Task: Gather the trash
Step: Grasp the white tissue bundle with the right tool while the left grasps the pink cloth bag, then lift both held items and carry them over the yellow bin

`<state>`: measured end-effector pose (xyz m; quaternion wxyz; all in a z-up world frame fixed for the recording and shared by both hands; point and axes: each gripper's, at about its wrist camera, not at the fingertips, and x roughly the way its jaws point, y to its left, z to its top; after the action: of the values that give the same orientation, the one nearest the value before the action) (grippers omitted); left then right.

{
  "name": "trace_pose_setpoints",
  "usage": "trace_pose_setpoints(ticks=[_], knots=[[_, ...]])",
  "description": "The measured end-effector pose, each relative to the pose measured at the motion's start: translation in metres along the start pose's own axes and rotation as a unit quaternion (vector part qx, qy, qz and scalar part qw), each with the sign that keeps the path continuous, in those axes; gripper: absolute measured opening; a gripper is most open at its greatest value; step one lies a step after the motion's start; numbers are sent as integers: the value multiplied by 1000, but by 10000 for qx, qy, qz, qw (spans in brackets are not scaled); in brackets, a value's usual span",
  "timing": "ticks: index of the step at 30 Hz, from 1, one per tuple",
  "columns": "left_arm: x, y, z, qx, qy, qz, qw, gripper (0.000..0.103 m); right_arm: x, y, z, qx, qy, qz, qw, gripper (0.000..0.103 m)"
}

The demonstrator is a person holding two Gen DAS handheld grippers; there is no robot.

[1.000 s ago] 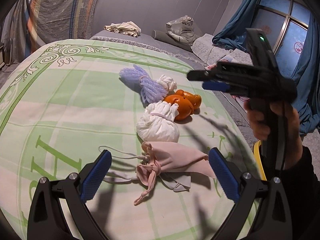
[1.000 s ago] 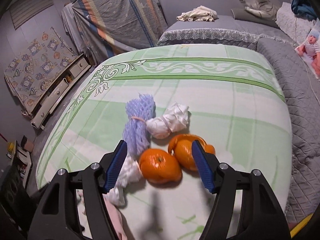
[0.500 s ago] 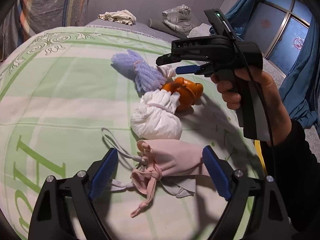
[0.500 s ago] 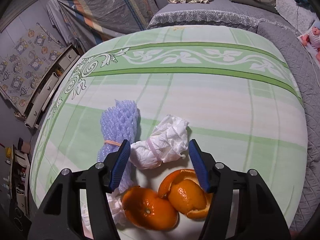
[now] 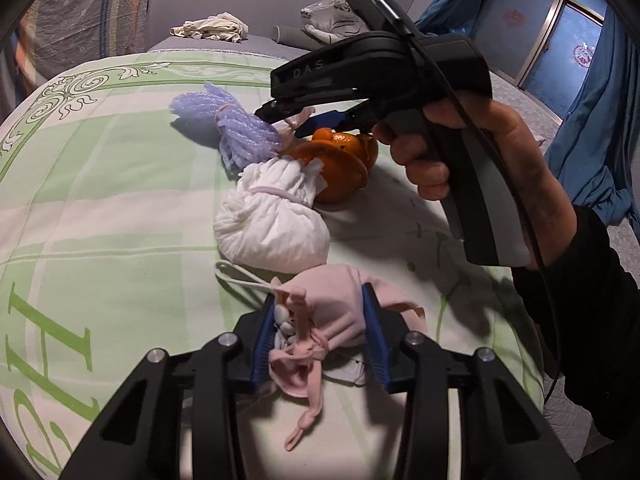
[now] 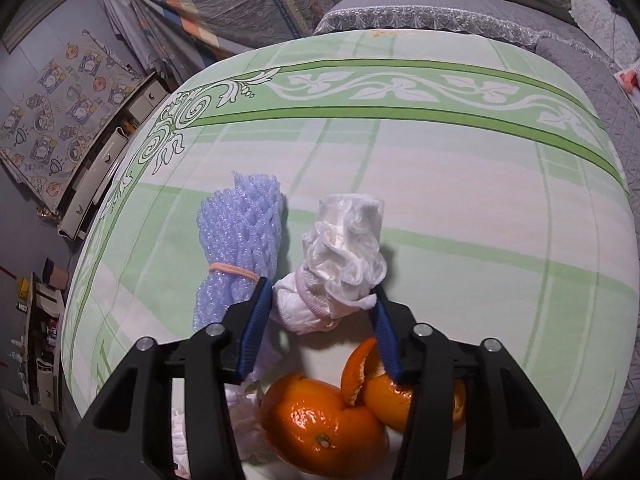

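Now both tongs are closing: left tongs (image 5: 320, 336) pinch the pink cloth bundle (image 5: 332, 320) on the bed (image 5: 120, 200), right tongs (image 6: 320, 320) squeeze the white tissue wad (image 6: 340, 268), starting collection.

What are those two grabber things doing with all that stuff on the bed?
A person is picking up trash from the green bedspread with a grabber in each hand. The left gripper is closing around a pink cloth bundle, and the right gripper is closing around a small white tissue bundle. Nothing looks lifted yet. A purple foam net, a bigger white bundle and the oranges lie untouched on the bedspread.
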<state>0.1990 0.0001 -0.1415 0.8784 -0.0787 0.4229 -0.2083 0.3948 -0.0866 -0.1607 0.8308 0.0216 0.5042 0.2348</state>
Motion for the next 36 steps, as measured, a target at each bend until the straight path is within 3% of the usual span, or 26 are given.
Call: trace_pose_setpoints(ticks=[8,17,36], knots=[[-9,-7,-6,-8,-72,-89,9999,26,-6,8,3,-122,-124,-65,9998,31],[-32,-3,-13,-87,-236,-155,9996,26,-60,11,-1,-121,-652,45,9978,31],[-74,-8,-26,-304,-726,-25,9969,26,-152,12,-63,-91,-1202,176,9925,31]])
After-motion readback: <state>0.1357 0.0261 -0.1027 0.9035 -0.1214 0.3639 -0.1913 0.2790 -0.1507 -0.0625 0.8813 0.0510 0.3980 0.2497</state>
